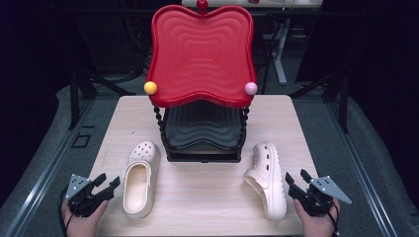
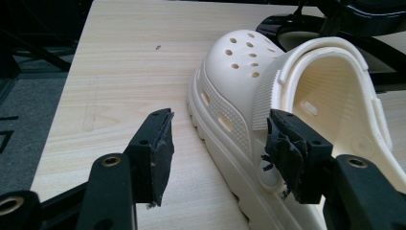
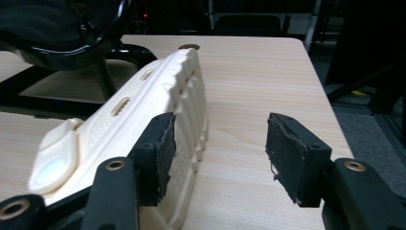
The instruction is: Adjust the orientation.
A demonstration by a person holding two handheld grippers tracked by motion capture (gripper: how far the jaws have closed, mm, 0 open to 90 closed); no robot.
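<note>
Nothing shelved yet, by the look of it; your left gripper (image 1: 109,184) sits with jaws released just left of the upright clog (image 1: 140,177); your right gripper (image 1: 296,178), jaws likewise spread and empty, waits beside the tipped clog (image 1: 267,178) on its side; rack (image 1: 202,74) stands beyond, both tiers bare; both grasps remain.

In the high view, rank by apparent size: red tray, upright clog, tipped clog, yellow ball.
1. red tray, largest.
2. upright clog and tipped clog: look alike in size, so no ranking between them.
3. yellow ball, smallest.
</note>
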